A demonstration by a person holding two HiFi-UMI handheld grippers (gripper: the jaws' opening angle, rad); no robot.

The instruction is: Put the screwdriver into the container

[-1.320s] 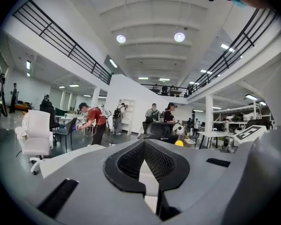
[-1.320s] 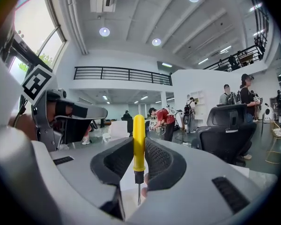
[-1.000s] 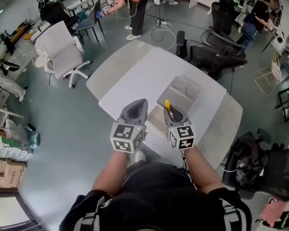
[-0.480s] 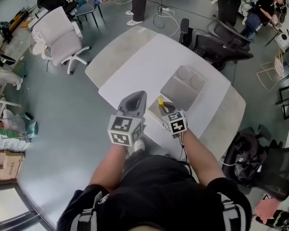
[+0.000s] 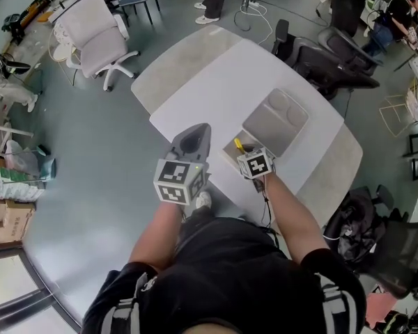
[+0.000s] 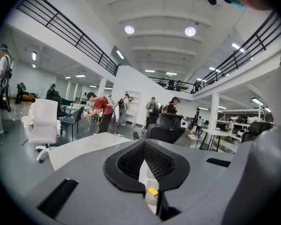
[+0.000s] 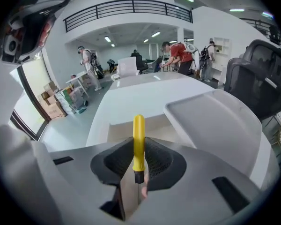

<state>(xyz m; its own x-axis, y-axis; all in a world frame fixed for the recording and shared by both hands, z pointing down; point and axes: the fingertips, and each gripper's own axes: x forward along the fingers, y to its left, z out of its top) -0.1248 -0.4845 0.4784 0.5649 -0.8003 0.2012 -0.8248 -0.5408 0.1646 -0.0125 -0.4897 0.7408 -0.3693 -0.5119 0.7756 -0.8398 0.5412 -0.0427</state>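
Observation:
A screwdriver [image 7: 138,139] with a yellow handle sticks out forward between the pads of my right gripper [image 7: 138,149], which is shut on it. In the head view that right gripper [image 5: 242,152] holds the screwdriver [image 5: 237,145] over a small open beige container [image 5: 228,158] near the white table's front edge. The same container [image 7: 117,128] lies just under the handle in the right gripper view. My left gripper [image 5: 195,132] hovers left of the container, jaws together and nothing in them. Its tips [image 6: 143,144] meet in the left gripper view.
A grey tray-like lid [image 5: 275,124] with two round hollows lies right behind the container on the white table [image 5: 209,89]. Black office chairs [image 5: 327,61] stand beyond the table, a white chair [image 5: 97,40] at the far left. People work at desks in the background.
My right gripper has carried the screwdriver forward and lower, over the beige container. The left gripper has hardly moved. The head camera has shifted slightly.

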